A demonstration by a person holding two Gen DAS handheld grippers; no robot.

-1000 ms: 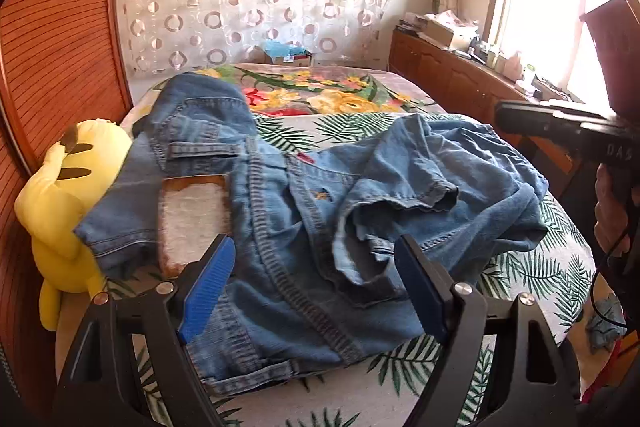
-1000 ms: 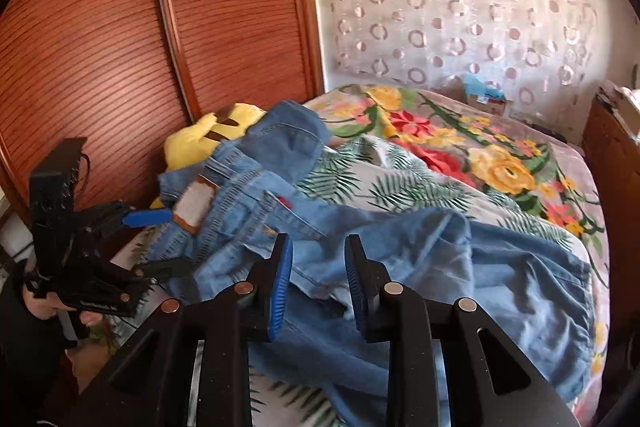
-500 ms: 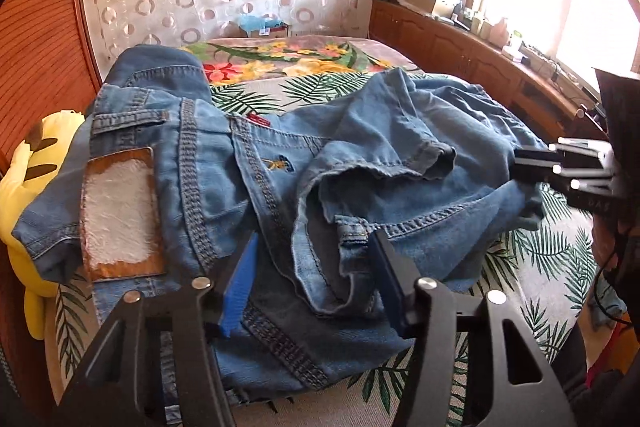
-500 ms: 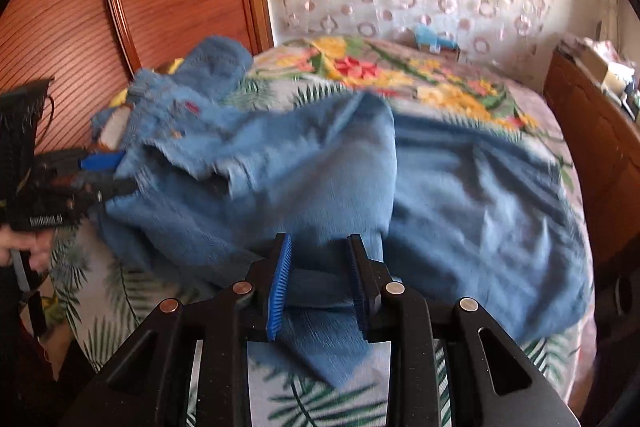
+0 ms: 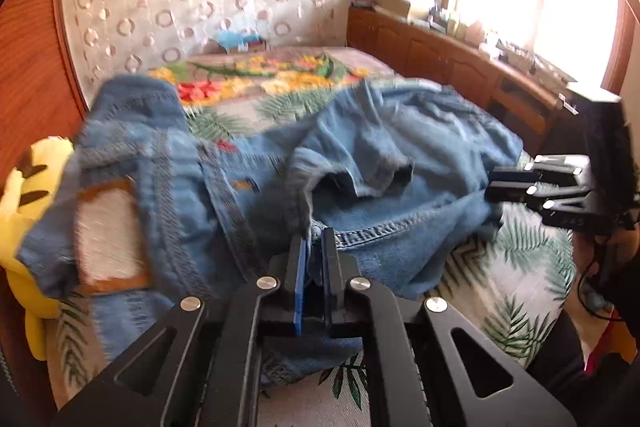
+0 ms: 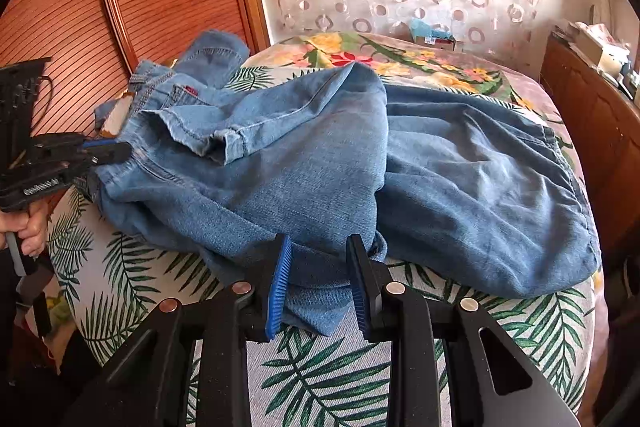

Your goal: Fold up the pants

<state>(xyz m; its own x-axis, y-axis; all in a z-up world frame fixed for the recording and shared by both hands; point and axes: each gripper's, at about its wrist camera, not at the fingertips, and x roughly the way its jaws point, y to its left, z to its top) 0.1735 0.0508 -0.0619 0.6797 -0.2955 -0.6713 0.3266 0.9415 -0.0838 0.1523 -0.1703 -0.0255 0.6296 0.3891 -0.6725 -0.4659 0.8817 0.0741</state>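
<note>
Blue denim pants point(image 5: 384, 195) lie crumpled on the bed, waistband and leather patch point(image 5: 108, 235) at the left. My left gripper point(image 5: 314, 251) is shut on a seamed edge of the pants near the waist. It also shows in the right wrist view point(image 6: 100, 151) at the pants' left end. My right gripper point(image 6: 320, 259) is open, its jaws on either side of a fold of a pant leg point(image 6: 316, 291) at the near edge. It shows in the left wrist view point(image 5: 496, 185) at the pants' right side. The pants fill the right wrist view point(image 6: 320, 155).
The bed point(image 6: 320, 367) has a palm-leaf and flower cover. A yellow plush toy point(image 5: 28, 195) lies at the left against a wooden headboard point(image 6: 80, 7). A wooden cabinet point(image 5: 440, 63) runs along the right side under a window. A small box point(image 6: 432, 33) sits at the far end.
My left gripper has closed from wide open onto the pants' edge. My right gripper has moved down to the pant leg at the near edge and stays open.
</note>
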